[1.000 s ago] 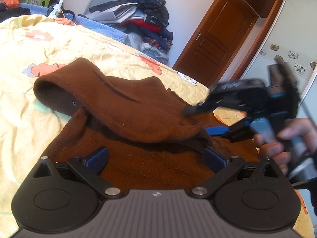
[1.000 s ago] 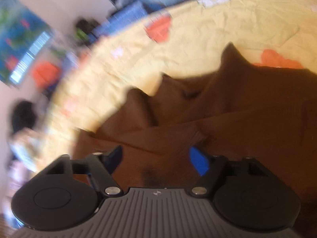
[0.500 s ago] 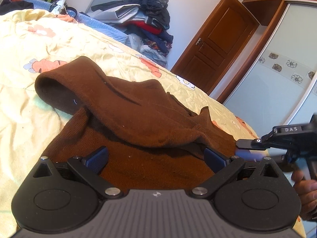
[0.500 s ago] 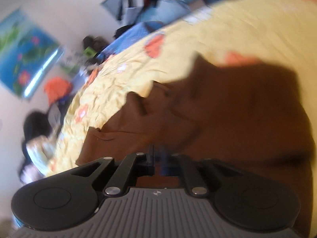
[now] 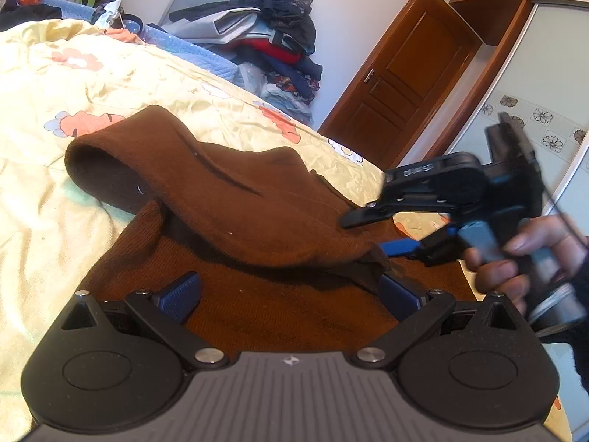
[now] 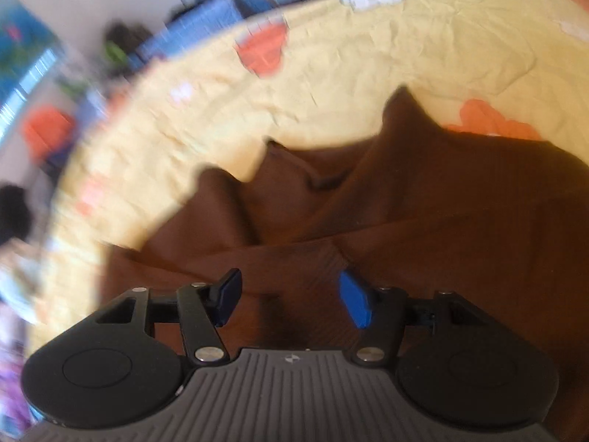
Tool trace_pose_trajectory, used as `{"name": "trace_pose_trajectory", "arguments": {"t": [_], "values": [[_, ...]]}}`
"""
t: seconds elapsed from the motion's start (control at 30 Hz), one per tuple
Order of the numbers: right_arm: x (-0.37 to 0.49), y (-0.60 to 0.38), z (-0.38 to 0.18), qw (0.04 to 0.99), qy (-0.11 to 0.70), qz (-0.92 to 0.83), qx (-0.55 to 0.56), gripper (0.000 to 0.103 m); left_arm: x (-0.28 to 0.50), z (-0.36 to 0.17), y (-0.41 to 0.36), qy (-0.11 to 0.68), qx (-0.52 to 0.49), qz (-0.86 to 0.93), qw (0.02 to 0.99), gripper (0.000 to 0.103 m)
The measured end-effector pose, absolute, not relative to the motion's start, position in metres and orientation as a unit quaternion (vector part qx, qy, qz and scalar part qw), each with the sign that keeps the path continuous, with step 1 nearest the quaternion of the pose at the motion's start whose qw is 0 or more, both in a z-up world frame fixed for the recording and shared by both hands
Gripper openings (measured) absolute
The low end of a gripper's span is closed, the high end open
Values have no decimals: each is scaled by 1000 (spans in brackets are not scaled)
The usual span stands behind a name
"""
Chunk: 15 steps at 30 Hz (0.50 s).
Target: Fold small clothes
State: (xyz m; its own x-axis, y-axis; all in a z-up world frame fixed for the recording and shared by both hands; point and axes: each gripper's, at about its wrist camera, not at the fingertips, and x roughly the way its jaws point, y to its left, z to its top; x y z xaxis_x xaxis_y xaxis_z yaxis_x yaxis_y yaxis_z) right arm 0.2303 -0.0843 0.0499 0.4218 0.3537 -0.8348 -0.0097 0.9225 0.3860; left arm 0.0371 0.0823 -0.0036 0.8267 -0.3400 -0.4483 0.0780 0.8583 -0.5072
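A brown knit garment (image 5: 235,199) lies rumpled on the yellow flowered bedspread (image 5: 73,84), a sleeve folded over its body, the cuff opening at the left. My left gripper (image 5: 289,293) is open, its blue pads low over the garment's near part. My right gripper (image 5: 371,232) shows in the left wrist view, held by a hand at the garment's right edge, one blue finger under the fold. In the right wrist view the right gripper (image 6: 291,300) is open over the brown cloth (image 6: 405,206); that view is blurred.
A heap of clothes (image 5: 268,37) is piled beyond the bed's far side. A brown wooden door (image 5: 401,84) and a wardrobe with sliding panels (image 5: 545,84) stand at the right. The bedspread (image 6: 349,73) extends beyond the garment.
The right gripper was shut and drawn back to the right half a second ago; now it is open and back at the garment's right edge. The left gripper has barely moved.
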Motion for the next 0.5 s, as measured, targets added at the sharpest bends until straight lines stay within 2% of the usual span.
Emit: {"name": "trace_pose_trajectory", "arguments": {"t": [0.03,0.13,0.17,0.23,0.27,0.33,0.5], "values": [[230,-78,49,837,517,111,142,57,37,-4,83,271,-243,-114,924,103],[224,-63,49,853,506,103,78,43,37,-4,84,270,-247,-115,923,103],[221,-60,48,858,500,101,56,33,37,-4,84,270,-248,-116,923,103],[216,-68,49,863,494,99,47,24,37,-4,84,270,-249,-116,923,103],[214,-77,50,863,491,104,62,16,37,-4,84,270,-249,-117,923,103],[207,-93,56,864,481,113,99,15,37,-4,85,270,-250,-117,922,103],[145,-138,92,879,394,179,199,15,37,-4,86,269,-255,-118,921,103]]}}
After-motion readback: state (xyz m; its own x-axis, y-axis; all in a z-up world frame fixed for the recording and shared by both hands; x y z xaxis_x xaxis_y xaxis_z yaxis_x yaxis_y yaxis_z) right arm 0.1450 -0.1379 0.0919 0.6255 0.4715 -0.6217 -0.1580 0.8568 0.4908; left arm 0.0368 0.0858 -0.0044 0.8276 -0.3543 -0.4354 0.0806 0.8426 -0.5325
